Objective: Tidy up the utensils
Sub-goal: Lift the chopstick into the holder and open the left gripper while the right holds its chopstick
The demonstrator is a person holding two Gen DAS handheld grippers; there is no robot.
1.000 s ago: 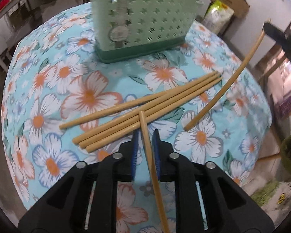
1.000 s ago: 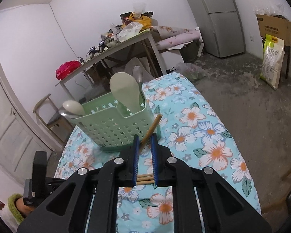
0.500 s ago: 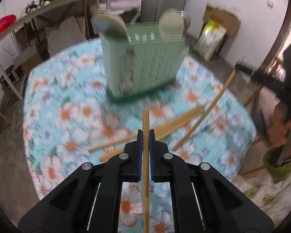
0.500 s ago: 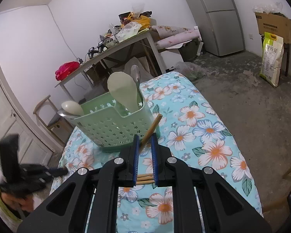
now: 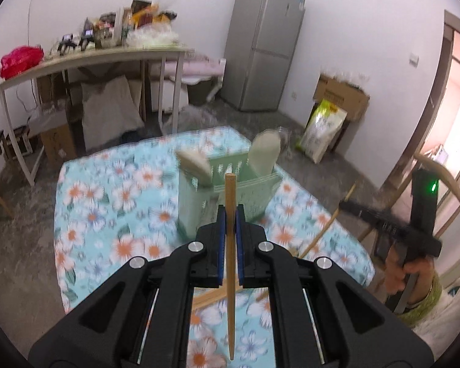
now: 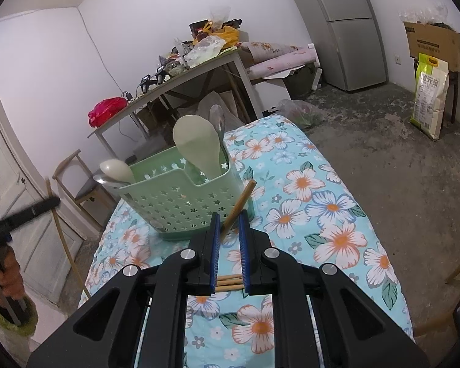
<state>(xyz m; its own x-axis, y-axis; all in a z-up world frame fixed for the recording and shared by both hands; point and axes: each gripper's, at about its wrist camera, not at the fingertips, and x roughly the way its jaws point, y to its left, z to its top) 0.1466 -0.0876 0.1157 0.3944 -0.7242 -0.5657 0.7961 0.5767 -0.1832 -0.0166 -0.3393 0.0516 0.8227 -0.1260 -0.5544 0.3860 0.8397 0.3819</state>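
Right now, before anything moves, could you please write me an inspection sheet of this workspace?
Surface: table under a floral cloth.
Job's things: green caddy holds spoons; loose chopsticks lie on the cloth.
Clutter: nothing seen on the cloth.
Grippers: left gripper and right gripper each have jaws shut on one chopstick, the left one upright, the right one tilted.
Cables: wires on the side table.
Surroundings: fridge, sack, chair.
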